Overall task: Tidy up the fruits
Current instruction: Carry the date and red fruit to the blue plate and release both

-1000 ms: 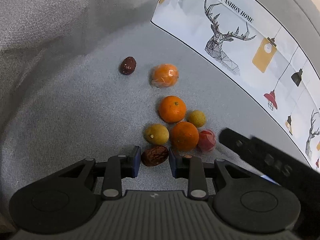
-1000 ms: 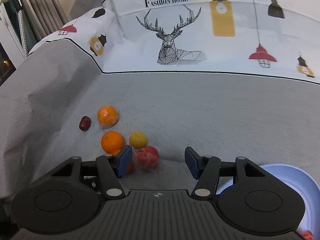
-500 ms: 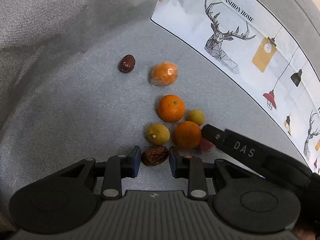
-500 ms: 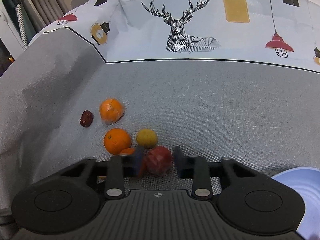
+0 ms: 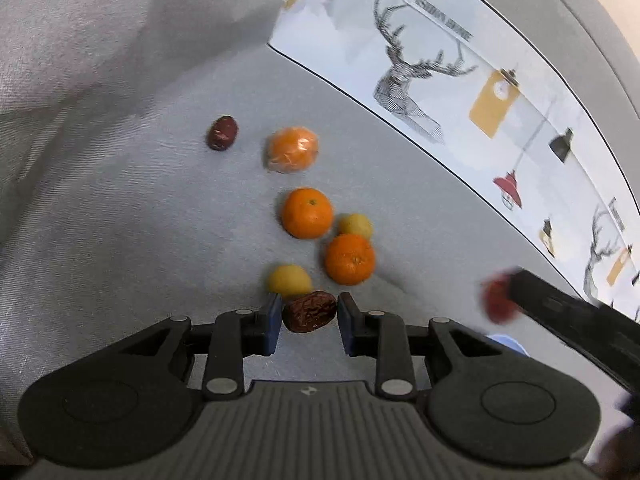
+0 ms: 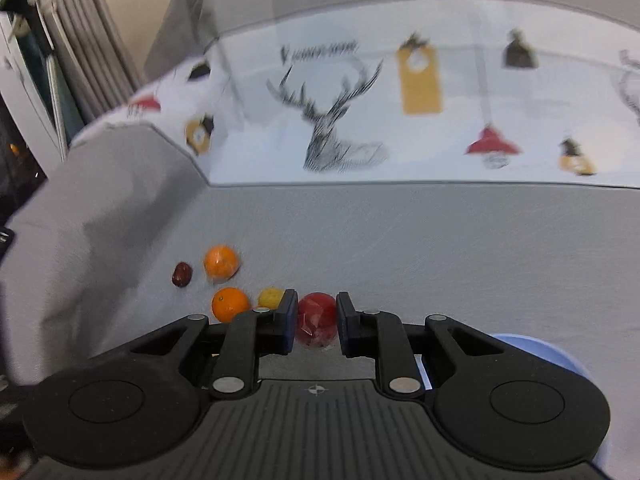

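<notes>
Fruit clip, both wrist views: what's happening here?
A person with two handheld grippers is sorting fruit on a grey cloth. The right gripper has its jaws shut on a red fruit, which looks lifted off the pile, with a blue plate at its right. The left gripper brackets a brown date, jaws not clearly touching it. Three oranges, two yellow fruits and another date lie on the cloth.

I get even, soft indoor light in both views, no glare. The right wrist view is smeared by motion; its white deer-print cloth (image 6: 400, 120) is blurred. A broad shadow darkens the grey fabric surface (image 5: 120, 60). Fisheye bends the edges.
</notes>
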Demonstrator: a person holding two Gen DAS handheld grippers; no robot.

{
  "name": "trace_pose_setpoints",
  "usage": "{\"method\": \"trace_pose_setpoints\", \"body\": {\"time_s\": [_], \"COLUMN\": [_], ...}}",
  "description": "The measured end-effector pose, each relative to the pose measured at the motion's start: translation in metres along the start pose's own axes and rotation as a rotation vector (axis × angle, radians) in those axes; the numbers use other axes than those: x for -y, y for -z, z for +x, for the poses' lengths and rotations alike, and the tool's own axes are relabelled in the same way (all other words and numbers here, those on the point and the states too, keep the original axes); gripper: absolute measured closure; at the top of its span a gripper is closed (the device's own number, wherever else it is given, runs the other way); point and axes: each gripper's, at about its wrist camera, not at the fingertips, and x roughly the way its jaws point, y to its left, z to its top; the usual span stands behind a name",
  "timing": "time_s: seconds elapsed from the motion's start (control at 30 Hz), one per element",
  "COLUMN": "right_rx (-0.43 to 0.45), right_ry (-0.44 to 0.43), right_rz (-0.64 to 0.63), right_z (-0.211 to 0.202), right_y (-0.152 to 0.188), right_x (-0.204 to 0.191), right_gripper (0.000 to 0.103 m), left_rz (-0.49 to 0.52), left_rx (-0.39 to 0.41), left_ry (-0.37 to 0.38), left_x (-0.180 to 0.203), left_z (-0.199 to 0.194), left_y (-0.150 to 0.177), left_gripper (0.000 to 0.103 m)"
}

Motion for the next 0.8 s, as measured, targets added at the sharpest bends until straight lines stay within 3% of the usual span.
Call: {"method": "trace_pose_setpoints", "body": {"time_s": [0.2,0.3,0.47,0.6,0.8], "right_rx": [0.016,0.003,0.002,0.007,0.027], "right_ry": [0.047,0.073,0.162,0.188,0.193], "right_rz": [0.075,0.114,0.053,0.059,0.092], "right_z": [-0.061,-0.07,-0.075,-0.076,-0.076], "right_y": [0.036,0.047,0.05,0.052,0.05], "right_x": [0.034,0.05,0.068,0.08,0.088], "right_gripper": [0.081,0.081,0.081,0.081,0.081], "left_rz": [0.105,0.189,0.316,0.369,0.47], "left_rx": [-0.015,0.001,-0.01,-0.027,0.03], "left_ry": [0.046,0.06,0.126,0.181,0.25], "left_x": [0.02,0.033,0.055,0.069,0.094], "left_z": [-0.007,-0.015,-0.016,-0.011,-0.015], "left_y": [0.011,0.02,0.031,0.04,0.056], "left_gripper": [0.07,0.07,0.07,0.07,0.07]}}
